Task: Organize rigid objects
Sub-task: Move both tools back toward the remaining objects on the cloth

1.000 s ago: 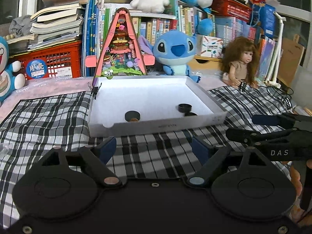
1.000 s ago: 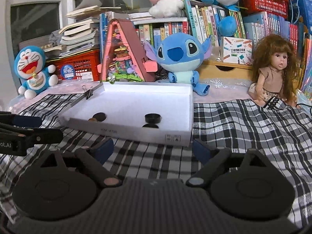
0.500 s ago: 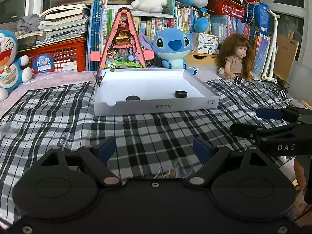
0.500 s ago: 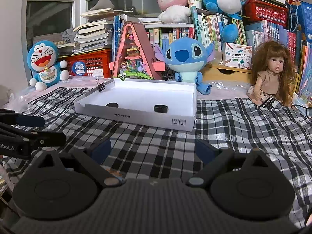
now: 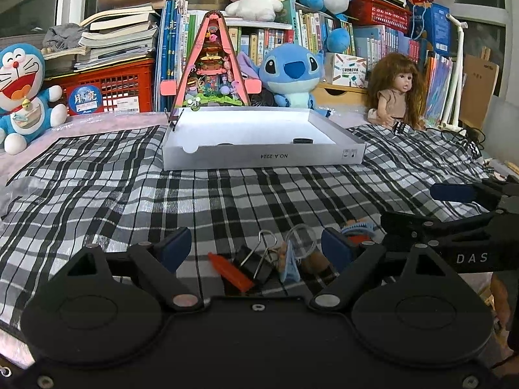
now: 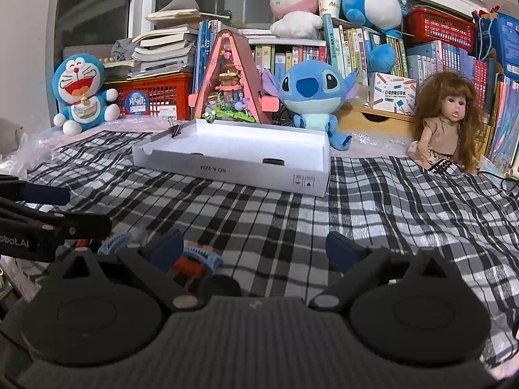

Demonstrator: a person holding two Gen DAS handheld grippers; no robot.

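Nearby, both claws spread, left claw point(image 5: 256, 248) over binder clip point(image 5: 256, 264), white box point(image 5: 259, 159) beyond, Stitch plush point(image 5: 292, 77) behind.

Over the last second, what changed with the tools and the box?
Both tools pulled back from the white box, open and empty, bringing the pile of small items on the cloth near the left tool into view. The box and the black pieces inside stayed put.

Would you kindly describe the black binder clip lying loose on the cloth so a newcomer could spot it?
Start at the white box on the checked cloth, then come to the clutter between the open left tool fingers. The binder clip is the black wedge with silver wire loops, beside an orange piece.
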